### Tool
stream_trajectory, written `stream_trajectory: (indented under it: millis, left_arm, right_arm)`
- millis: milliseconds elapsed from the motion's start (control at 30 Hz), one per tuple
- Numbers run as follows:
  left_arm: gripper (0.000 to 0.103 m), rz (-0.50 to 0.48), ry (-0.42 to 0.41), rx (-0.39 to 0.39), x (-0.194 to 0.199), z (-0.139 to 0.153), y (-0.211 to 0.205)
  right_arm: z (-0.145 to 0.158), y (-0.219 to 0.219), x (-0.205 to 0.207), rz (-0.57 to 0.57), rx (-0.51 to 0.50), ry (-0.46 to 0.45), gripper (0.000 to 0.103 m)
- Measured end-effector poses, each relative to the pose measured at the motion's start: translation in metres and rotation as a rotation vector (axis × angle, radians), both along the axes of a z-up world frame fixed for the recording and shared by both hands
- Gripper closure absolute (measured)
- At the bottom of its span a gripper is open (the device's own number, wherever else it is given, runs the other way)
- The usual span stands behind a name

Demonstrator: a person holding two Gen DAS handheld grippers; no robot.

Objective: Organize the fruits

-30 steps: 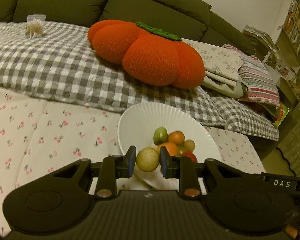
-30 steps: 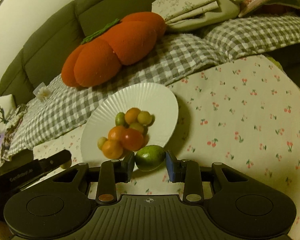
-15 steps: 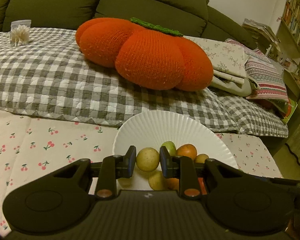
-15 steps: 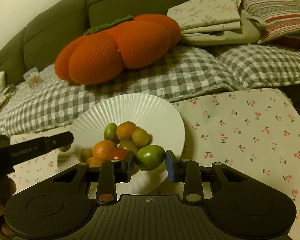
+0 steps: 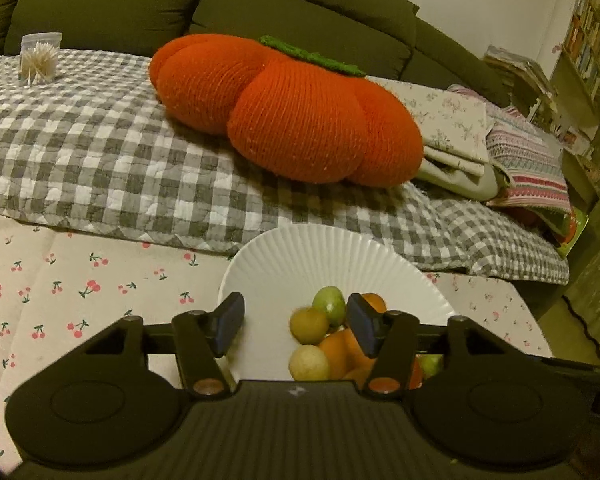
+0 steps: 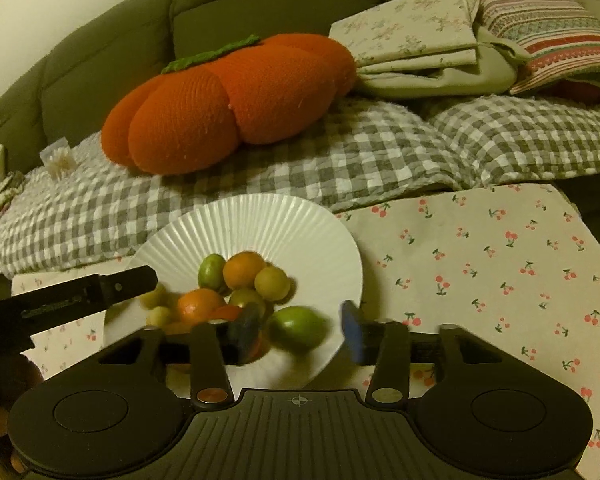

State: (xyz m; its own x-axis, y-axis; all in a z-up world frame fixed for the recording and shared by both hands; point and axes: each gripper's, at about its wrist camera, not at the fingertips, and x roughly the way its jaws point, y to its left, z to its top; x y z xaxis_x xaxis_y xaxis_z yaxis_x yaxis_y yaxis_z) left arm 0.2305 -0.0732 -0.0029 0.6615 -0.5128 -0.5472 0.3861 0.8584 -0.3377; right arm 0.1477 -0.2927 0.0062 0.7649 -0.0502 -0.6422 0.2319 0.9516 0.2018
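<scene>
Since a second ago: your left gripper (image 5: 296, 324) and right gripper (image 6: 298, 330) jaws have just been opening, half wide, empty. Yellow fruit (image 5: 309, 362) and green fruit (image 6: 298, 326) now lie on the plate (image 6: 260, 224). Leftovers: none visible.

Dim yellowish indoor light, fisheye-bent edges, slight motion blur.

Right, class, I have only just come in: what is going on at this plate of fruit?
A person with a gripper in each hand is gathering small fruits onto a white plate. The left gripper and right gripper have just been opening over it. A yellowish fruit lies below the left jaws, a green fruit between the right ones; neither looks pinched. Both grippers hover at the plate.
</scene>
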Motion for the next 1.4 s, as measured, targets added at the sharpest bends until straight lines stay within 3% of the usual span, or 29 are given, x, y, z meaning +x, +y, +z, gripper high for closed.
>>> stream_trajectory:
  millis: [267, 500, 567, 633, 967, 1100, 1233, 1400]
  left_arm:
    - [0.047, 0.026, 0.023, -0.015, -0.01, 0.009, 0.009]
    - [0.045, 0.073, 0.028, 0.06, -0.038, 0.021, 0.012]
    - [0.042, 0.086, 0.019, 0.091, -0.047, 0.025, 0.014]
    - [0.032, 0.099, 0.005, 0.134, -0.056, 0.029, 0.015]
    - [0.024, 0.164, -0.027, 0.207, -0.104, 0.047, 0.037]
    - [0.017, 0.195, -0.021, 0.214, -0.126, 0.05, 0.049]
    - [0.013, 0.205, -0.009, 0.204, -0.147, 0.052, 0.058]
    - [0.011, 0.221, -0.027, 0.244, -0.175, 0.051, 0.063]
  right_arm:
    - [0.008, -0.011, -0.007, -0.027, 0.072, -0.018, 0.055]
    - [0.016, -0.006, -0.017, -0.013, 0.109, -0.003, 0.054]
    - [0.019, 0.001, -0.022, 0.002, 0.108, -0.002, 0.052]
    - [0.022, 0.008, -0.027, 0.019, 0.113, -0.001, 0.051]
    - [0.031, 0.041, -0.062, 0.049, 0.059, 0.023, 0.044]
    - [0.043, 0.052, -0.083, 0.061, 0.014, -0.003, 0.034]
    - [0.053, 0.061, -0.108, 0.069, -0.016, -0.026, 0.031]
    - [0.058, 0.071, -0.136, 0.067, -0.018, -0.041, 0.019]
